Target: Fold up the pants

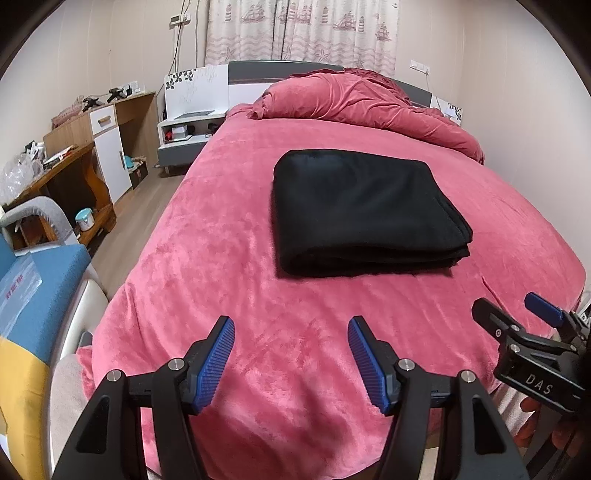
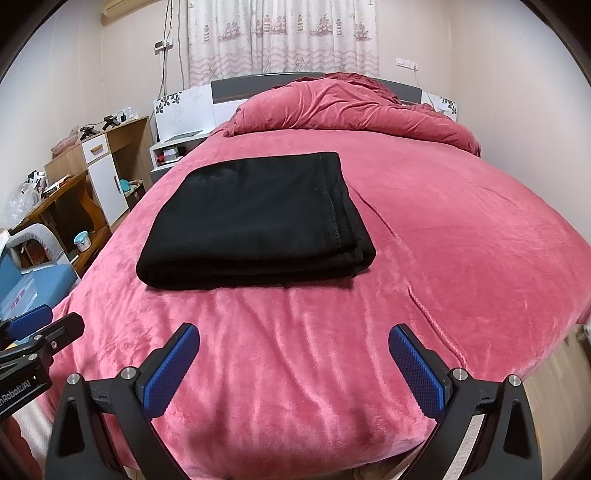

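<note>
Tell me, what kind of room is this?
A bedroom, most likely. There is a big bed with a heaped duvet, a headboard under curtains, and folded black pants lying on the bed.

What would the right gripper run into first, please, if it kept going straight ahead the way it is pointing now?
Probably the pink bedspread: the open right gripper points forward and down over it. If it passes above the cover, the folded black pants lie slightly left of its line. Depth is hard to judge here.

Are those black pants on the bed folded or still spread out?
Folded. The black pants lie as a compact rectangle on the pink bed, with stacked layers showing along the near edge.
</note>
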Motion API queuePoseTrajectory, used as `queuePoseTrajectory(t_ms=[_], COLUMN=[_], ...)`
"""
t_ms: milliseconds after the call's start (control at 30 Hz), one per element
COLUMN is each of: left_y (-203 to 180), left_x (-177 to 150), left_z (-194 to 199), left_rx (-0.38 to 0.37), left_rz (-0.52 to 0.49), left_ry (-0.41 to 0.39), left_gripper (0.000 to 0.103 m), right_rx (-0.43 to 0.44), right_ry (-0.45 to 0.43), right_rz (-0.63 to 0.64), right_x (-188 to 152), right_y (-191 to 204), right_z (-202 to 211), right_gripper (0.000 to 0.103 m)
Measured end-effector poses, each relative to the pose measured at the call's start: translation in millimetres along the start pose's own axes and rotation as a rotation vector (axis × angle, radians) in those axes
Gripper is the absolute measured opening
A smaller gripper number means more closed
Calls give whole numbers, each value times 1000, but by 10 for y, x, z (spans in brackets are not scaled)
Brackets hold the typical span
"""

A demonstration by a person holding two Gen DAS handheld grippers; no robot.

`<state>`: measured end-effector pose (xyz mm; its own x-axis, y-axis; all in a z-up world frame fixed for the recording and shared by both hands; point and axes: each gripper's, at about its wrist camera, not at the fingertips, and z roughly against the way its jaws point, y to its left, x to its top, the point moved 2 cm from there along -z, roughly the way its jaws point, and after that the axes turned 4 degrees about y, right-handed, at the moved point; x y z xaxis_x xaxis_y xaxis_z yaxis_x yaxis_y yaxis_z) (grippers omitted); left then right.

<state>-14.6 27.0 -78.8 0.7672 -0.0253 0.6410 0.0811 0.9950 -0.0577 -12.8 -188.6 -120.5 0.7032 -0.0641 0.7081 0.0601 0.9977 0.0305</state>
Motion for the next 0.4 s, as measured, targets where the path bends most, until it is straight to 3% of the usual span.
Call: queuePoseTrajectory(t_ms=[400], left_y=[69], left_x=[-30], left_z=[-112], left_rx=[7], left_rz=[43], left_ry=[47], left_gripper=[65], right_rx=[4], right_ry=[10], right_rz=[-2], right_x=[-8], right_y=[-11], right_z=[-36], right_gripper=[103])
